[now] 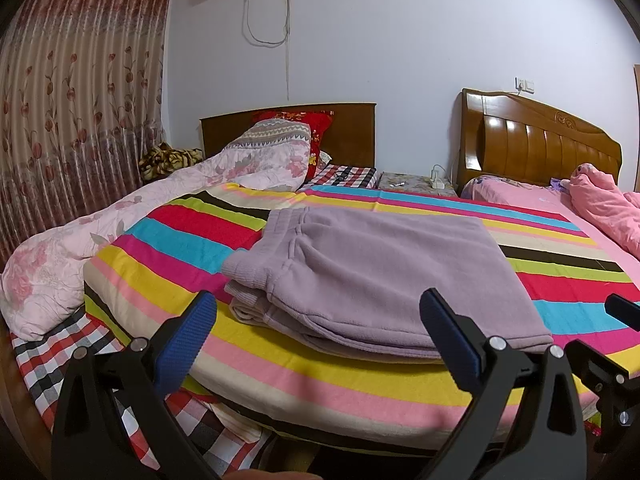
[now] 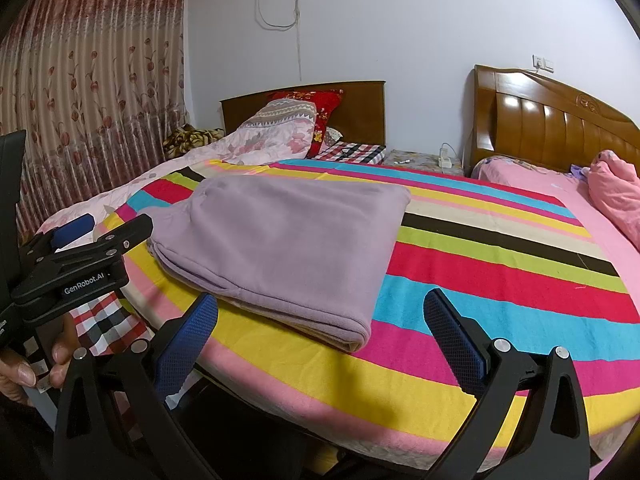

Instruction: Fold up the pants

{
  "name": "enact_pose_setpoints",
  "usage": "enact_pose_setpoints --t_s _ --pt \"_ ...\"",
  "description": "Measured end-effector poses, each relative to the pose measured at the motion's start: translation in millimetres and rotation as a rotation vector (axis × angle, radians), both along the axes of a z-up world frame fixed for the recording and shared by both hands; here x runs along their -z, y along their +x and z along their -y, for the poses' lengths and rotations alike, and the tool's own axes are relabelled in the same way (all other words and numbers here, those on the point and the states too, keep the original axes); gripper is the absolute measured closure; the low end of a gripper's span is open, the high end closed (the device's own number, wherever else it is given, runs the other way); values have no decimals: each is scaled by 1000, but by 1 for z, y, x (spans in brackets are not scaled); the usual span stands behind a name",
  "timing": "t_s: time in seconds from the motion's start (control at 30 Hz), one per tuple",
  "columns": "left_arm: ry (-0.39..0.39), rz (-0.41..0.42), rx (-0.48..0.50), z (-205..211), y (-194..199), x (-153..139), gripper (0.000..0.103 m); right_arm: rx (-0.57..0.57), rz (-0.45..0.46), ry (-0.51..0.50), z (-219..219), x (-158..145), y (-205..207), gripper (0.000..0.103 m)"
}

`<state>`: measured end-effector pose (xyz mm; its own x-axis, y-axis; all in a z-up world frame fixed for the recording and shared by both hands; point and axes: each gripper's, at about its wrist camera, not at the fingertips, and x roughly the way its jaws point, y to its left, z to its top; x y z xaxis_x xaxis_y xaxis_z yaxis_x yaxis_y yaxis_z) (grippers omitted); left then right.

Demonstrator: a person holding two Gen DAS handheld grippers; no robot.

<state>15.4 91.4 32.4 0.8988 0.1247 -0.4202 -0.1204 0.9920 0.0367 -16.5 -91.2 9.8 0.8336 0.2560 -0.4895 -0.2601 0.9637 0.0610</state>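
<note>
Lilac fleece pants [image 1: 380, 272] lie folded in a flat rectangle on the striped blanket [image 1: 180, 240]; the ribbed waistband and cuffs are stacked at the left end. My left gripper [image 1: 318, 304] is open in front of their near edge and holds nothing. In the right wrist view the pants [image 2: 280, 240] sit left of centre on the blanket [image 2: 500, 280]. My right gripper [image 2: 320, 300] is open just short of their near right corner, not touching. The left gripper [image 2: 108, 224] shows at the left edge, held by a hand [image 2: 24, 364]. One right fingertip [image 1: 616, 304] pokes in at the far right.
A pink floral quilt [image 1: 80, 248] is bunched along the blanket's left side. A checked sheet [image 1: 60, 360] hangs at the near left corner. A second bed with a wooden headboard [image 1: 540, 144] and pink bedding [image 1: 600, 204] adjoins on the right. A nightstand [image 1: 416, 184] stands between the headboards.
</note>
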Motion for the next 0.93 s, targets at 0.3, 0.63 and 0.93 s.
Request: enact_pose_setpoints --t_s 0.3,0.63,0.93 --pt "2 1 0 1 -1 -1 2 0 0 0 0 0 0 4" --pt "7 8 -14 1 -2 -1 2 1 -1 2 -1 0 -1 4" --pt "-5 -10 8 0 1 0 2 -1 -6 10 2 1 -2 4"
